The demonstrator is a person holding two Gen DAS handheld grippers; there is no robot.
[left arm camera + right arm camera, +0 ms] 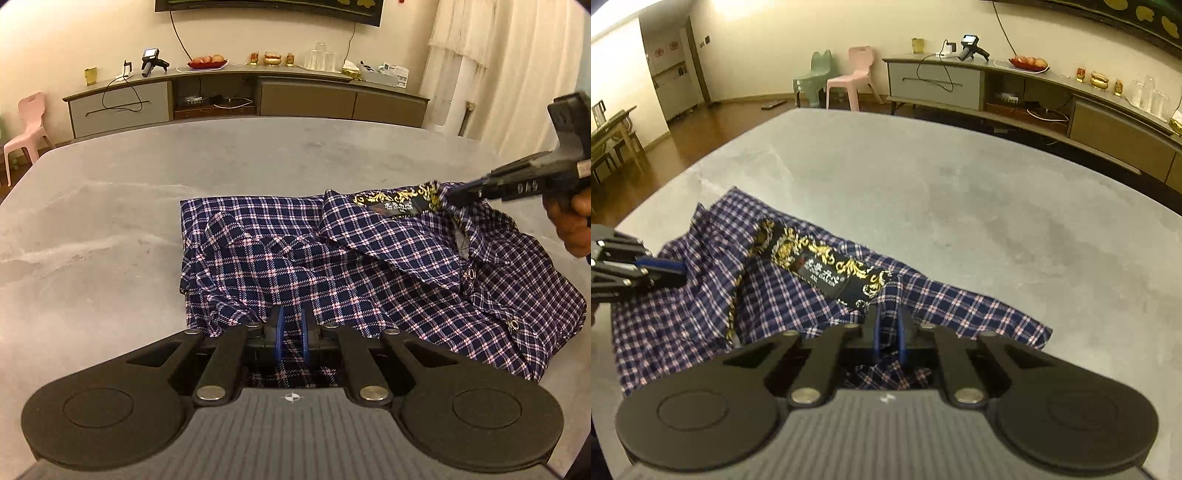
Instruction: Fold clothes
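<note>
A navy shirt (pixel 369 266) with a pink-and-white check lies partly folded and rumpled on the grey table (pixel 110 221). Its black-and-gold collar label (pixel 391 201) faces up. My left gripper (pixel 291 326) is shut on a fold at the shirt's near edge, and cloth shows between its blue fingers. My right gripper (pixel 452 194) comes in from the right and pinches the collar beside the label. In the right wrist view, the right gripper (pixel 888 328) is shut on checked cloth just below the label (pixel 820 273). The left gripper (pixel 677 267) there holds the shirt (pixel 701 314) at the left.
A person's hand (pixel 576 221) holds the right gripper at the frame's right edge. Beyond the table's far edge stand a long sideboard (pixel 240 92) with small items, a pink chair (pixel 26 125) and curtains (pixel 498 55). Bare table (pixel 960 203) stretches behind and left of the shirt.
</note>
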